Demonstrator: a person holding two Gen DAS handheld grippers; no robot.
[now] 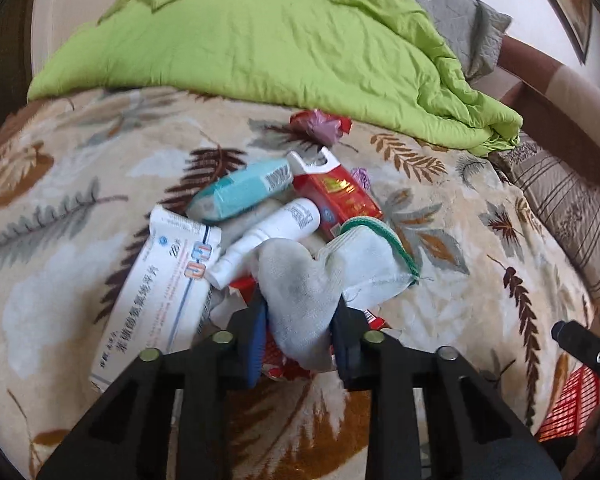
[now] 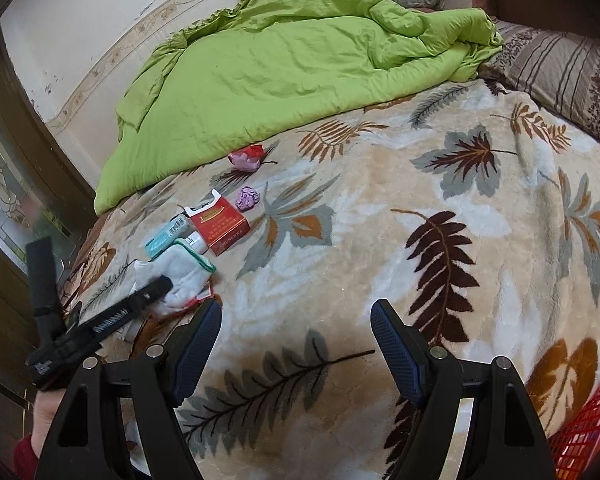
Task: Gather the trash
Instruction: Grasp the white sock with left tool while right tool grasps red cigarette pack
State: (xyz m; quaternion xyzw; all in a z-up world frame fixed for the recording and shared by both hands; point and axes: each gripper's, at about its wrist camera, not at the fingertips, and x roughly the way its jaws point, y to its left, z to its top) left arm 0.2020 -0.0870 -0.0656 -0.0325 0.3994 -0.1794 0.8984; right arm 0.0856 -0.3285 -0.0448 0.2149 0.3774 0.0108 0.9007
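- Left gripper (image 1: 300, 332) clamped on a grey-white cloth (image 1: 300, 304); the pads pinch its near end, and the green-edged far part (image 1: 374, 258) flops toward the red cigarette box (image 1: 340, 196).
- Landmark is the red cigarette box on the leaf-print bed blanket (image 1: 480, 280). Just beside it sit a teal carton (image 1: 240, 192) and a white tube (image 1: 268, 240); a white printed medicine box (image 1: 160, 292) lies on the teal carton's side, further from the red box.
- Only the left wrist view shows the print on the medicine box and the red wrapper scraps (image 1: 276, 364) under the cloth, near side of the cigarette box.
- Only the right wrist view shows the right gripper (image 2: 296, 340): jaws apart, nothing between them, over bare blanket, well apart from the cigarette box (image 2: 222, 226).
- Right view also shows the left gripper from outside (image 2: 140, 300), its tip on the cloth (image 2: 184, 276), plus a hand (image 2: 44, 416) and red sleeve at the frame edge.
- Purple crumpled wad (image 2: 247, 198) beyond the cigarette box; a pink-red wad (image 2: 248, 158) further beyond, near the green quilt (image 2: 280, 80).
- Red basket (image 2: 588, 432) cut off at the corner, well apart from the cigarette box; in the left view (image 1: 568, 408) partly hidden.
- Medicine box mostly hidden in the right view behind the left gripper.
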